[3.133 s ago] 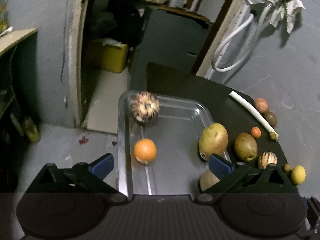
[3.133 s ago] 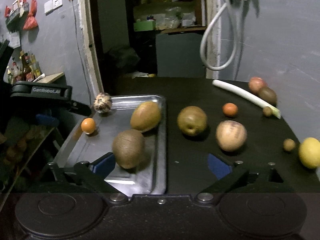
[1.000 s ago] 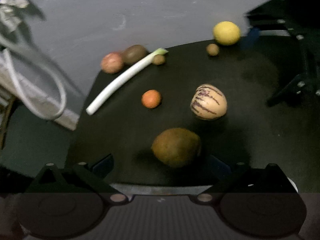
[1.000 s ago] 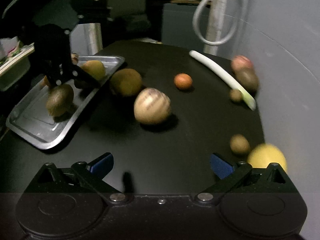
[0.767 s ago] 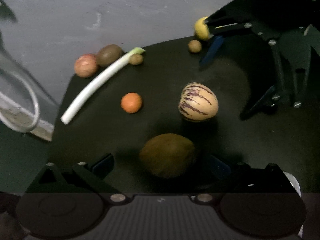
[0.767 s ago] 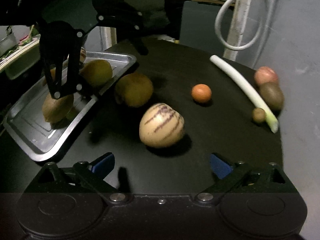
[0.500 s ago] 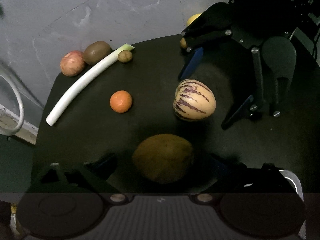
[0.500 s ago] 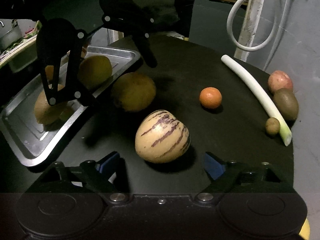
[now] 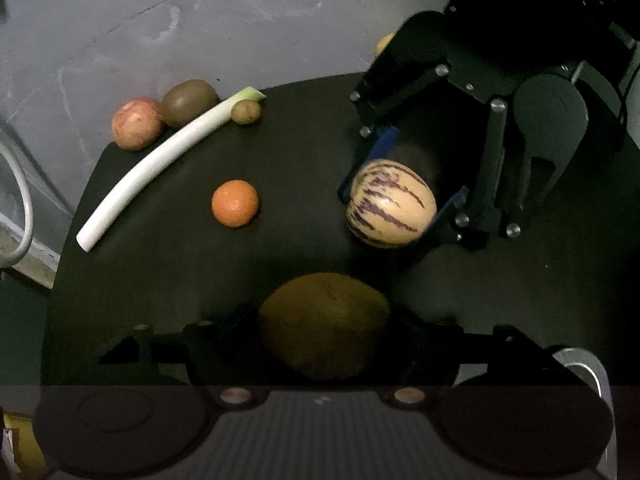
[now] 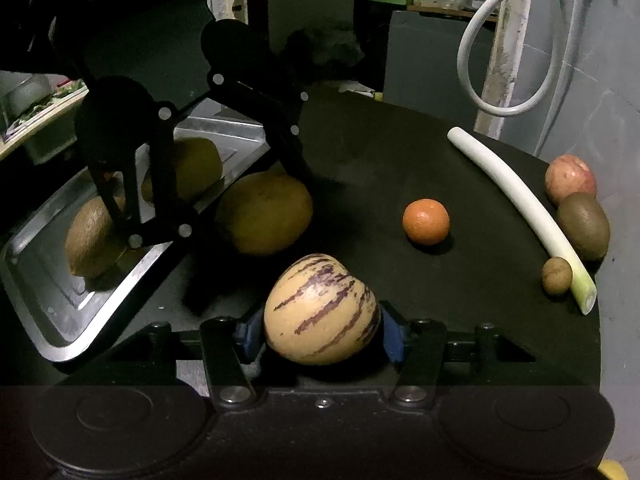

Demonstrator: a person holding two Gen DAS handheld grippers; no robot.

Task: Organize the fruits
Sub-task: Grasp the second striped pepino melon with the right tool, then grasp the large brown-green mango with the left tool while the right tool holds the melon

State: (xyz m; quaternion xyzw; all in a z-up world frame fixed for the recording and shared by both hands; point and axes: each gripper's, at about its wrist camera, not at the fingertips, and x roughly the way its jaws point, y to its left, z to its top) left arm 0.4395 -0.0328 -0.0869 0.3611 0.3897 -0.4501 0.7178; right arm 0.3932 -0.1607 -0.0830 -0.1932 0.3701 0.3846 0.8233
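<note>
A brown-green fruit [image 9: 324, 328] lies on the black table [image 9: 168, 280] between the fingers of my left gripper [image 9: 324, 326]. Its jaws are closing, and the dark fingertips [image 9: 246, 322] meet the fruit's sides. In the right wrist view the left gripper [image 10: 248, 208] straddles the same fruit [image 10: 264, 216]. A cream melon with purple stripes [image 10: 320, 312] sits between the blue pads [image 10: 250, 332] of my right gripper [image 10: 320, 334]. Those jaws are also closing, with the pads against its flanks. The left wrist view shows the melon [image 9: 390, 204] in the right gripper [image 9: 394, 206].
A steel tray [image 10: 60, 320] at the left holds a brown fruit [image 10: 90, 236] and a yellow-green one [image 10: 192, 168]. On the table lie an orange [image 10: 426, 222], a leek [image 10: 520, 208], an apple [image 10: 570, 178], a kiwi [image 10: 584, 226] and a small brown fruit [image 10: 556, 276].
Both grippers came down over their fruits and their jaws narrowed. The left now flanks the brown-green fruit and the right flanks the striped melon. Neither fruit has moved.
</note>
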